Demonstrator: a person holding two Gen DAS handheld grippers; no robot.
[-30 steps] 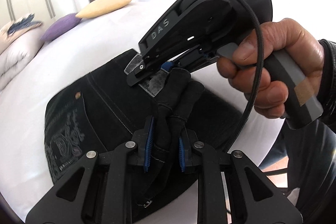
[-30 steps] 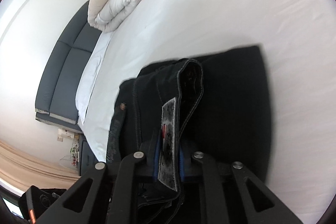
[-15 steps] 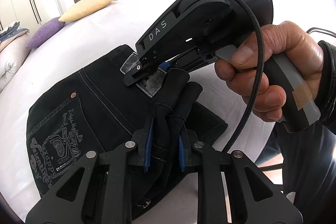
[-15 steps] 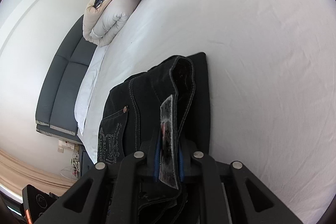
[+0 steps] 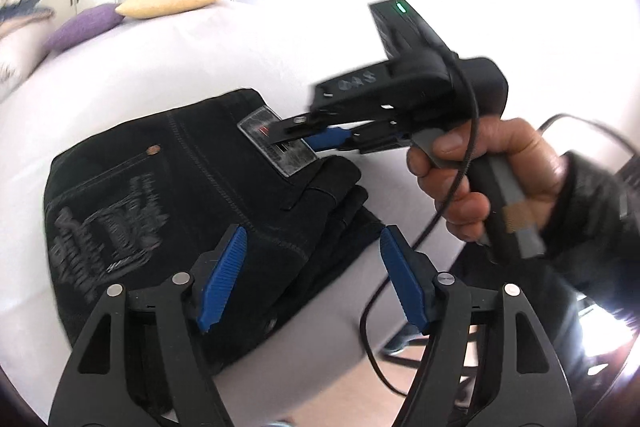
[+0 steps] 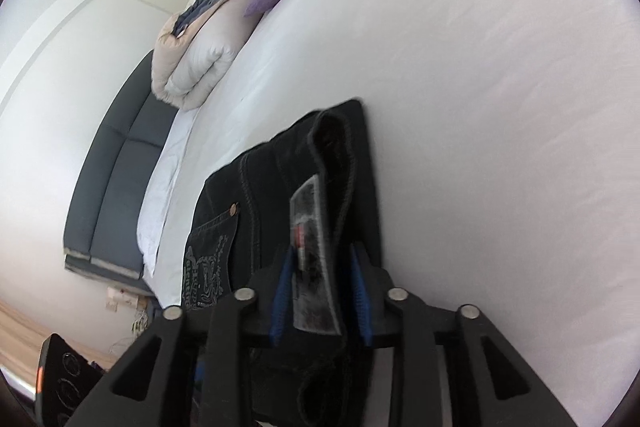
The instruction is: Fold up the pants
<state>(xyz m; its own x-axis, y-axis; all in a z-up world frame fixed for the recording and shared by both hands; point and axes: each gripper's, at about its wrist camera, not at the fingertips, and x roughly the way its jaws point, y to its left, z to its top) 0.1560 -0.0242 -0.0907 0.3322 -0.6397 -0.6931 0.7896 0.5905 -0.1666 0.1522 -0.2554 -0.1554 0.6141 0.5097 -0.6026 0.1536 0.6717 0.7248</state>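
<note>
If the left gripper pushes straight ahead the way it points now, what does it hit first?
Most likely the folded black denim pants on the white bed sheet: the open left gripper points at their near edge, with nothing between. The right gripper lies farther on; depth is uncertain.

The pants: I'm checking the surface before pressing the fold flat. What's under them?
The pants lie folded on the white bed sheet, which shows all around them. Whatever lies directly beneath the fabric is covered.
</note>
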